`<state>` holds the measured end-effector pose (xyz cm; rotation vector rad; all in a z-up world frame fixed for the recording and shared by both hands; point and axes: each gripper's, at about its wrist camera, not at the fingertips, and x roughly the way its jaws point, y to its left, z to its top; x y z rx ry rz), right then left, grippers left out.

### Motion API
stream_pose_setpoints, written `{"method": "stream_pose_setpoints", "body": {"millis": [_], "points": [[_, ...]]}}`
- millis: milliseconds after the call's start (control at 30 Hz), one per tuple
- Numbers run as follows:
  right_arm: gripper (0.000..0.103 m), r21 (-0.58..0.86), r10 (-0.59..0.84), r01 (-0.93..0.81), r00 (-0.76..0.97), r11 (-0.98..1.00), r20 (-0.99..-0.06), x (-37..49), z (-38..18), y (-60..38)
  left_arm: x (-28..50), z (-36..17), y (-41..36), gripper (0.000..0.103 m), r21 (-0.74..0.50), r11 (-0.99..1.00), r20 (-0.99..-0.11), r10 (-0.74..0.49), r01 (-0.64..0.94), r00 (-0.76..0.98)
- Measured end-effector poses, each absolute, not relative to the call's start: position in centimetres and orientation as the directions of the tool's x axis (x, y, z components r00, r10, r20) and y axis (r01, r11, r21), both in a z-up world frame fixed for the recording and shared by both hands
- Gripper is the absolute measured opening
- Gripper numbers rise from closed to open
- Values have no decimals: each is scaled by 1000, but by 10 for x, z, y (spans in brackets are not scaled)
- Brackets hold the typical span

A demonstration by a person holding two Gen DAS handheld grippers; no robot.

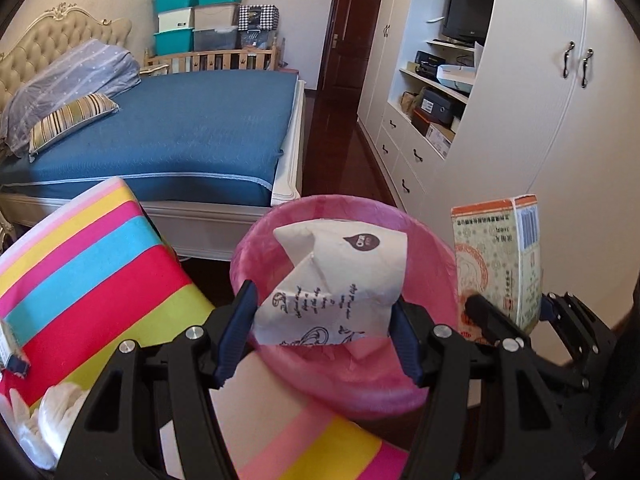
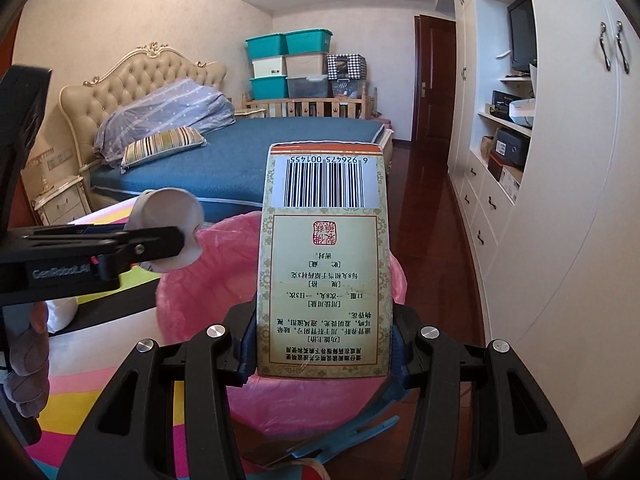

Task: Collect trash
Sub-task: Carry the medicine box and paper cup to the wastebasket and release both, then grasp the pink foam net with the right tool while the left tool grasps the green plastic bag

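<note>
Black linkage arms with blue rubber-edged fingers fill the bottom of the left wrist view, where the left gripper (image 1: pixel 322 332) pinches a crumpled white paper wrapper (image 1: pixel 332 284), creased and printed with dark script and a small teardrop logo. Just beyond and below it sits the round trash bin (image 1: pixel 436 364), lined with a thin, wrinkled pink plastic bag. To the left lies a smooth striped cloth (image 1: pixel 92 264) in pink, yellow, blue and red; to the right the right gripper (image 1: pixel 508 320) holds a rectangular cardboard box (image 1: pixel 496 256) upright near the bin's rim. In the right wrist view, the right gripper (image 2: pixel 322 356) clamps that flat-sided box (image 2: pixel 324 264) by its lower end, its matte face showing a barcode, a red seal and printed text inside an ornate border. The pink-lined bin (image 2: pixel 200 300) lies directly behind and below it. Off to the left, the left gripper (image 2: pixel 176 240) grips the pale wrapper (image 2: pixel 168 216), which appears rounded from this side.
</note>
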<state>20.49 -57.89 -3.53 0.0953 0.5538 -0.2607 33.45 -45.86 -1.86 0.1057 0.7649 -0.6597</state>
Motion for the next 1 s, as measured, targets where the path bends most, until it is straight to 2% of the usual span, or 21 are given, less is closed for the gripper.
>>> {"method": "stream_pose_setpoints", "body": {"millis": [200,267,300,333,367,433,500,700,1000], "points": [[50,29,-213,270,818,963,-534,215,-44,-583,349,-23,-463,63,-181,803,-669,-524,568,527],[62,34,-204,261,822,965,-532,217,-46,-582,351,-24,-463,67,-192,798,-671,-532,571,517],[76,30,-211,266,822,963,-529,218,-46,-583,351,-25,-464,70,-189,801,-672,-528,569,519],[80,24,-227,280,825,960,-518,216,-47,-584,351,-25,-463,78,-181,804,-670,-522,566,528],[80,26,-232,285,827,958,-512,215,-47,-586,350,-23,-461,84,-171,811,-661,-515,559,545],[80,45,-230,292,828,955,-511,210,-47,-589,349,-19,-454,88,-165,823,-646,-507,544,570],[80,45,-235,297,833,954,-501,204,-45,-589,348,-15,-447,90,-179,818,-641,-519,547,566],[80,46,-231,288,846,957,-481,186,-33,-583,330,1,-427,97,-98,823,-612,-493,559,619],[81,59,-185,241,861,969,-473,166,-22,-541,296,19,-361,98,-92,866,-593,-444,492,672]]}}
